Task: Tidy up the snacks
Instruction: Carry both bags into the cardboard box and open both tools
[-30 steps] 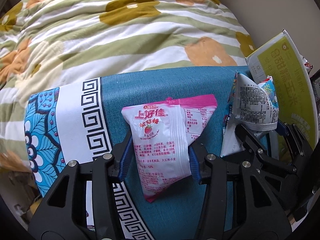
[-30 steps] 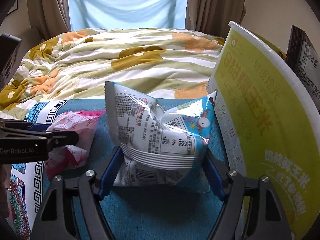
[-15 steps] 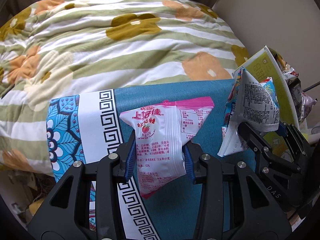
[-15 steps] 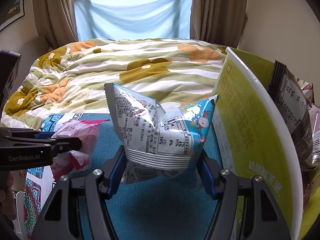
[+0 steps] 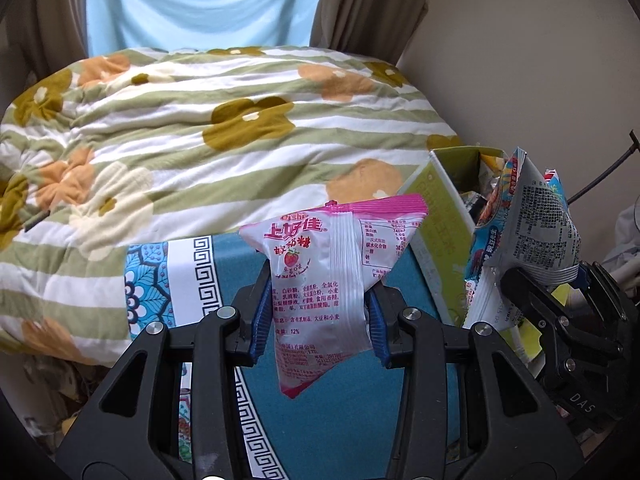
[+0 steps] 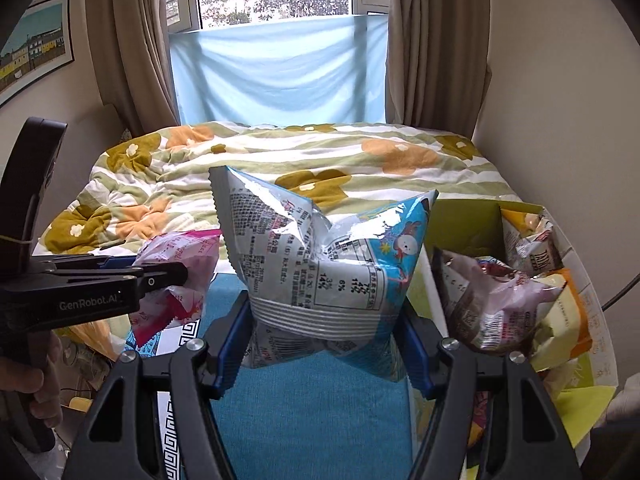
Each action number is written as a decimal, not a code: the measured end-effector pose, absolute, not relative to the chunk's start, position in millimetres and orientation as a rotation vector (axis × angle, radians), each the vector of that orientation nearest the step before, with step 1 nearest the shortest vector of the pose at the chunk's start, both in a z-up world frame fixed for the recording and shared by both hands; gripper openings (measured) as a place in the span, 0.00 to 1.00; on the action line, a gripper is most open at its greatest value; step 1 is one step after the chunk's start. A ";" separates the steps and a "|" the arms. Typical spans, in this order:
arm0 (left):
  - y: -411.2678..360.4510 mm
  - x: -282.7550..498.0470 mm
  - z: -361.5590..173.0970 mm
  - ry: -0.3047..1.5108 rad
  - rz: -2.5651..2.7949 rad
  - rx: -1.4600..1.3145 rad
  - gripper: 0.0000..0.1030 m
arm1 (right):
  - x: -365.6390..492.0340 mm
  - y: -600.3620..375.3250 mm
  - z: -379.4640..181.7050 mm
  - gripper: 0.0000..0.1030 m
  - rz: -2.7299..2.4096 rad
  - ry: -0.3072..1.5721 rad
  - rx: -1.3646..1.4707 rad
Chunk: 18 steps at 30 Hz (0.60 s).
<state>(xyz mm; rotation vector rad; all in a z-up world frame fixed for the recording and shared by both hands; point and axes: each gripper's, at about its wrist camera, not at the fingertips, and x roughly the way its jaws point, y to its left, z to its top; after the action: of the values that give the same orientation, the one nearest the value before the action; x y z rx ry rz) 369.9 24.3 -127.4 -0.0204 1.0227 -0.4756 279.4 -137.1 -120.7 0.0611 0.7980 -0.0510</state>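
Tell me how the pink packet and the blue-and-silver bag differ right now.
The pink packet carries a strawberry picture and pink print; the blue-and-silver bag shows a cartoon figure on blue. The pink packet is slimmer, the blue-and-silver bag wider and more crumpled. The left gripper clamps the packet; the right gripper clamps the bag. Both are pinched at the middle, above the teal cloth.

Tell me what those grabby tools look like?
Both are black plastic. The left tool has two chunky arms with triangle-shaped holes, round silver bolts and ridged blue pads on its fingers. Seen from the side it carries white lettering reading GenRobot.AI. The right tool is built the same, with blue pads and silver bolts. No sleeve shows.
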 end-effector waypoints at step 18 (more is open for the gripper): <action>-195.1 247.4 -99.9 0.998 -0.523 -0.043 0.36 | 169.3 -332.5 -72.5 0.60 -0.092 0.748 0.069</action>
<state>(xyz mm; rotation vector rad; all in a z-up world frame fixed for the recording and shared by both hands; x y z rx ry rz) 247.4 -195.1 -99.9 -0.0433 0.9982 -0.5232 169.3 -332.5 -72.5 0.0687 0.7476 -0.0921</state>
